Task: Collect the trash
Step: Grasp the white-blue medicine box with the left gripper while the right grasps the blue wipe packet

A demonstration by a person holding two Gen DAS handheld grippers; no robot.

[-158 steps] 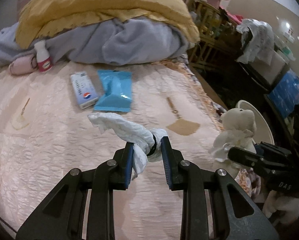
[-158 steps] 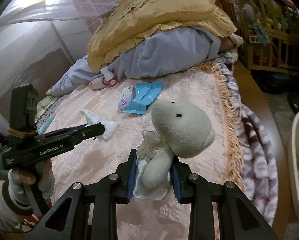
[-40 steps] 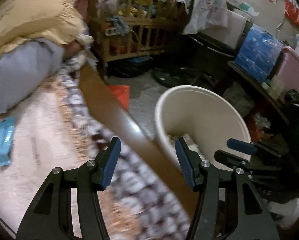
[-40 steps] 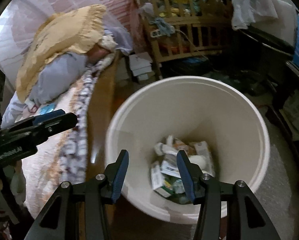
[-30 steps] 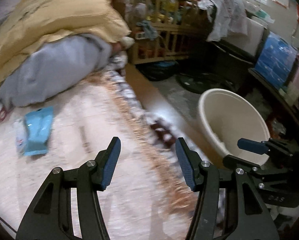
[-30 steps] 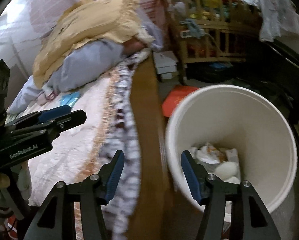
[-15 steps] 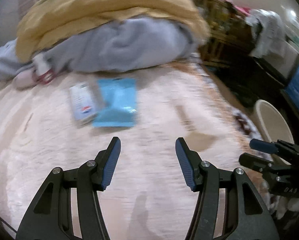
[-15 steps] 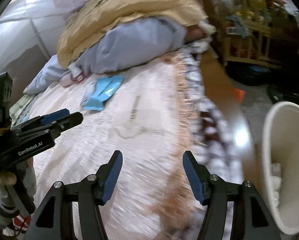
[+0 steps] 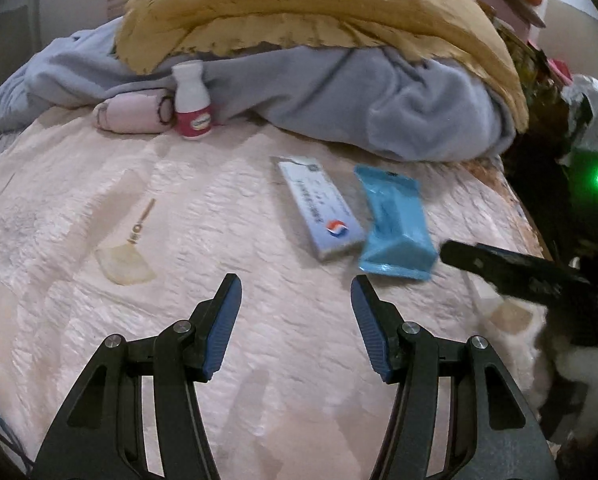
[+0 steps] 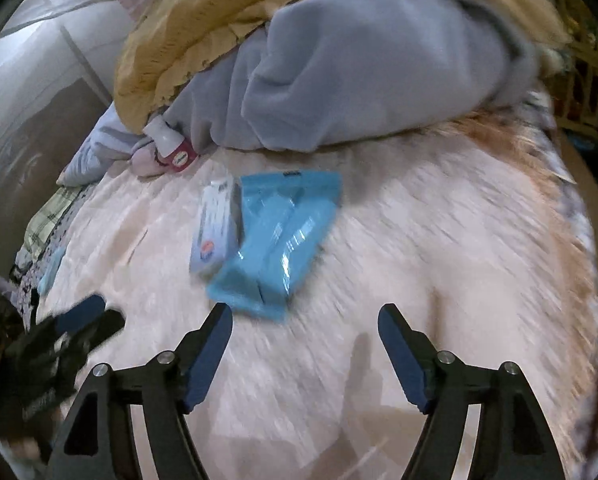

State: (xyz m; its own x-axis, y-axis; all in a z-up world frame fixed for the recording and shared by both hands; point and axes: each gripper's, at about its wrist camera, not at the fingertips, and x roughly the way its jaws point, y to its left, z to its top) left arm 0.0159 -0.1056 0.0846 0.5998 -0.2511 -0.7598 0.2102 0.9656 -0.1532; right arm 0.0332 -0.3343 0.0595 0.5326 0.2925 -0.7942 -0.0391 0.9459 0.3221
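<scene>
Left wrist: left gripper [image 9: 295, 306] fingers apart, empty | right gripper [image 10: 305, 340] fingers just widening, empty | glossy blue packet [image 10: 277, 236], quilted bedspread [image 9: 79, 200]

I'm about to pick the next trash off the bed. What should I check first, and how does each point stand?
1. Left gripper empty and open: ok.
2. Right gripper empty, jaws just widened: ok.
3. Blue packet in view, just ahead of right gripper: ok.
4. White box unobstructed: ok; it touches the packet.
5. Small bottle upright against the grey blanket: ok.
6. Grippers clear of each other: ok.
</scene>
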